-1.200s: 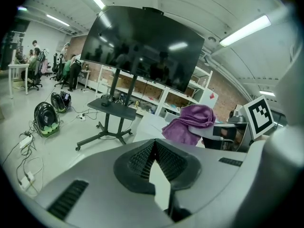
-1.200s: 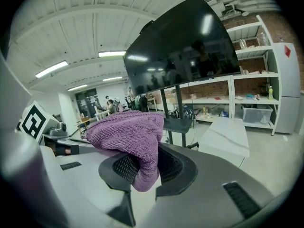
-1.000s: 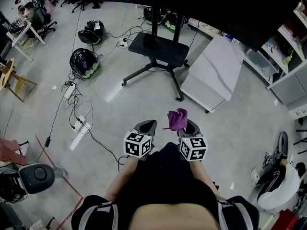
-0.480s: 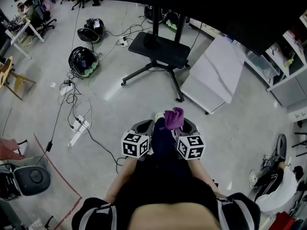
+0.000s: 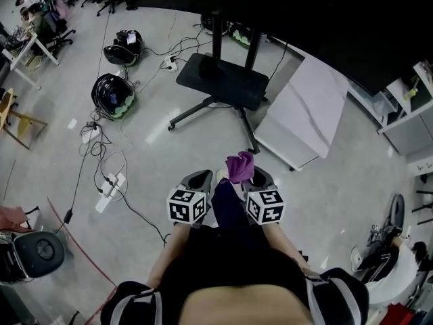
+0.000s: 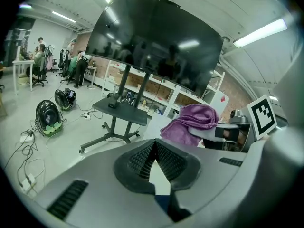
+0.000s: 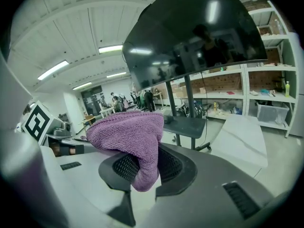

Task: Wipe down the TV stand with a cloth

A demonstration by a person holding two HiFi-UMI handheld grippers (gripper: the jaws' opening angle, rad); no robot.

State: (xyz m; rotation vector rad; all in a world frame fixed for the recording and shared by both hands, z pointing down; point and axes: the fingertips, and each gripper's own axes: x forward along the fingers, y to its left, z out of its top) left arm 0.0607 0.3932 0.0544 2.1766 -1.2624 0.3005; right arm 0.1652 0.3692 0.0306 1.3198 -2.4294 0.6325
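Closer than before stands the TV stand (image 5: 223, 81). A purple cloth (image 7: 126, 132) is pinched between the right gripper (image 7: 142, 164) fingers. The left gripper (image 6: 154, 148) fingers meet, empty.

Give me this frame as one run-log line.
stage: pre-wipe | right gripper: jaws shut on purple cloth | left gripper: jaws shut, empty | TV stand: ahead, not yet touched

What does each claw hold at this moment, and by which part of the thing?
The right claw is shut on the purple cloth, pinching a bunched fold; the rest lies heaped over its jaws. The left claw is shut on nothing.
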